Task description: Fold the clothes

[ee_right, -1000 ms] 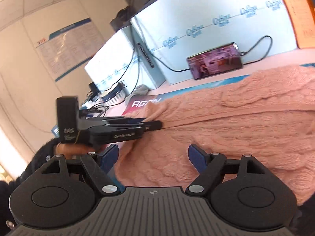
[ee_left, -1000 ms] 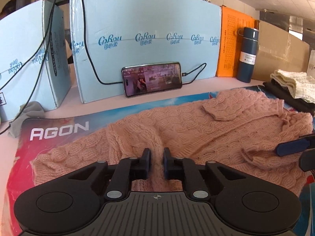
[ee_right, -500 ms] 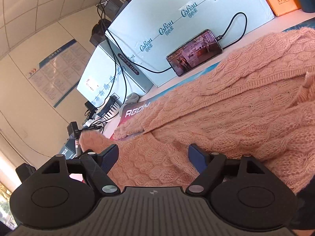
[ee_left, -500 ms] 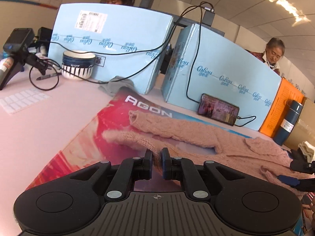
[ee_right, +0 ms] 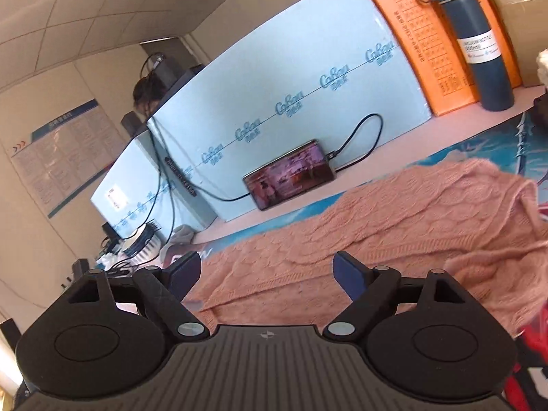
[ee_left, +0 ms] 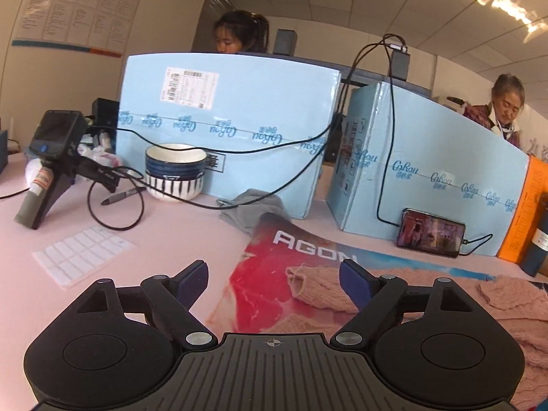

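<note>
Left wrist view: left gripper (ee_left: pixel 273 275) jaws have just been opening, nothing between them; pink cable-knit sweater (ee_left: pixel 445 304) lies on the red-and-blue printed mat (ee_left: pixel 260 274), cut off at right.

Right wrist view: right gripper (ee_right: pixel 267 269) has just widened, released above the sweater (ee_right: pixel 394 226); its far edge is blurred.

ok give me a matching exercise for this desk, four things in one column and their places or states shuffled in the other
Things:
1. pink sweater
2. phone
3. blue flask
4. striped bowl

Places or states:
A. upright in front of the orange box
B. spread flat on the AGON mat
C. leaning on a light blue box, cable plugged in
D. beside a pen, left of the mat

Pairs: 1-B, 2-C, 3-A, 4-D
</note>
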Motion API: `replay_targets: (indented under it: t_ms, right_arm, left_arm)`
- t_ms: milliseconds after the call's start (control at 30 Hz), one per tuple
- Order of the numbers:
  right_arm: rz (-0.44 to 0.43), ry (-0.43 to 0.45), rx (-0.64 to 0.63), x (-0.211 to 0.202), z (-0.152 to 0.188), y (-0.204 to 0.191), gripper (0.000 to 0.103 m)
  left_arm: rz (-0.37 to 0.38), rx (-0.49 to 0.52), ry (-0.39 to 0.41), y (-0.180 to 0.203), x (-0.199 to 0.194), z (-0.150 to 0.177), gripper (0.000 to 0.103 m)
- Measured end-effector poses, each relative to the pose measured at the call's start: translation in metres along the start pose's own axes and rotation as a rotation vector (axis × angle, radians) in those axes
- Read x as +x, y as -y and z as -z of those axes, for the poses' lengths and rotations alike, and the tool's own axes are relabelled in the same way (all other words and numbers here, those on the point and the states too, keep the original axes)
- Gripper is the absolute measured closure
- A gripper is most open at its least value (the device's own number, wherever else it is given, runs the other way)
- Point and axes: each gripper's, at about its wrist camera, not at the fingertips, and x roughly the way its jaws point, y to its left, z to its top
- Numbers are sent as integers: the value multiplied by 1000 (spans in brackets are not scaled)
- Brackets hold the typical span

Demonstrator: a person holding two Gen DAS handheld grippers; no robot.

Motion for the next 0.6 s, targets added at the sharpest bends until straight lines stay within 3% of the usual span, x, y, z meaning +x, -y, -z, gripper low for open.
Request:
replay_targets:
  t_ms: [67,133,267,333,400,467,500,533,567,600]
  right_arm:
    - [102,37,48,3,-17,17,19]
    - [187,60,95,7,-32,36,19]
    - [325,61,106,24,-52,65,19]
    - [403,45,84,35,-59,75,19]
    - [480,11,60,50,-62,86,19]
    - [529,-41,68,63,-61,98,20]
    - [539,-57,56,68,-59,100,19]
    - [544,-49,20,70,-56,97,21]
    - [545,-49,-11,73,-53,94,24]
    - [543,-55,-36,76,-51,90,35]
  left_arm:
    - [61,26,-21,5,18,-12,14]
    - [70,32,-49,8,42,-23,13]
    - [106,60,-220,16,98,-29,13]
    - [86,79,-338,23,127,-22,13]
    - [65,123,-401,31,142,-12,13]
    - [69,178,-401,38,147,-5,14]
    - [80,226,-380,42,147,-3,27]
    - [91,273,-360,47,147,-1,58]
    - [105,280,-354,50,147,-2,75]
    - [118,286,-349,53,148,-4,89]
